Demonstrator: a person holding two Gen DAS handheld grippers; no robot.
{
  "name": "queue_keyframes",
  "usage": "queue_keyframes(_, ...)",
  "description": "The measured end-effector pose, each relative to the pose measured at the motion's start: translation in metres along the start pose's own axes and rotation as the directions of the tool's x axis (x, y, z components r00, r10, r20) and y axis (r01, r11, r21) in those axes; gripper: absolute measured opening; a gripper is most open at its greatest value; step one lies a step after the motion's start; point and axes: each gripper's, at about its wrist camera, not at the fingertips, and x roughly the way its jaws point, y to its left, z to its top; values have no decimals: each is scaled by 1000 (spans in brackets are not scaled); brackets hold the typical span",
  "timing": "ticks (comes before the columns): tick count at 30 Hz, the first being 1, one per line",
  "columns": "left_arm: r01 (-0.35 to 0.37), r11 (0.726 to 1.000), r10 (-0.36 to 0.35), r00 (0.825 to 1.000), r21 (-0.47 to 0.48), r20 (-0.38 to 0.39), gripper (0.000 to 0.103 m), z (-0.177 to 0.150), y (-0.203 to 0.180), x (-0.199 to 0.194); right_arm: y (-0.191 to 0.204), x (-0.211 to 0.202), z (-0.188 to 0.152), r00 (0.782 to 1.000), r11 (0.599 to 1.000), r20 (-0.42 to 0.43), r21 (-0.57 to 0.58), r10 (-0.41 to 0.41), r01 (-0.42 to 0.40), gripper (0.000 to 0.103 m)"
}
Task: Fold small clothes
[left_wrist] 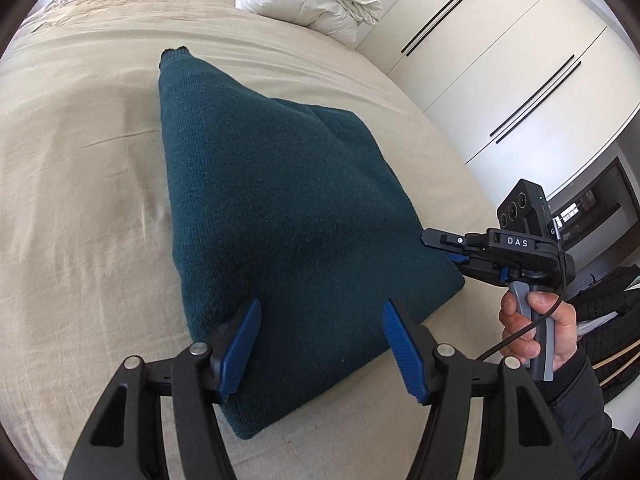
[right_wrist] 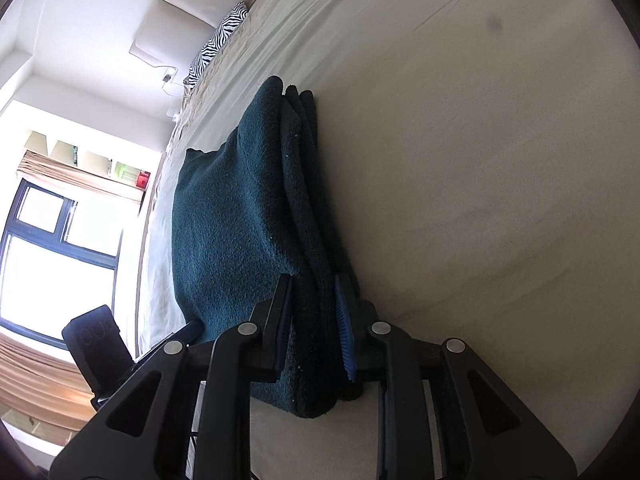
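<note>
Gripper (right_wrist: 314, 328) on the right is clamped on the near right corner of the teal sweater (left_wrist: 272, 200), already folded in layers on the bed (left_wrist: 80, 160); the left gripper (left_wrist: 320, 344) is held wide open, empty, above its near edge. Little folding seems left.

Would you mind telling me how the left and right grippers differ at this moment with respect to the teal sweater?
The left gripper is open, its blue pads spread above the teal sweater; the right gripper is shut on the sweater's stacked edge. The left approaches from the near end, the right from the side. Both share black arms and blue pads.
</note>
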Motion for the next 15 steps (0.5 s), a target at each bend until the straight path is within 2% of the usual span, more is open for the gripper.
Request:
queue_keyframes(3,-10,1000,8,997,28,74,66,19,-1,-25,17,-24,5,996,996,68,-52,-64,68,21)
queue_keyframes(7,-46,998,42,995,43,93,66,66,5,-20,43,-30,31,996,995,73,-88,47,-40,21)
queue_keyframes(11,-99,994,96,993,45,66,66,107,10,11,73,7,62,994,986,35,-139,102,-96,21)
queue_keyframes(14,-145,989,144,989,38,27,66,121,19,38,75,41,82,995,990,-3,-96,103,-103,21)
queue_keyframes(15,-152,988,152,988,33,14,66,123,24,46,74,52,86,998,993,-11,-94,69,-69,21)
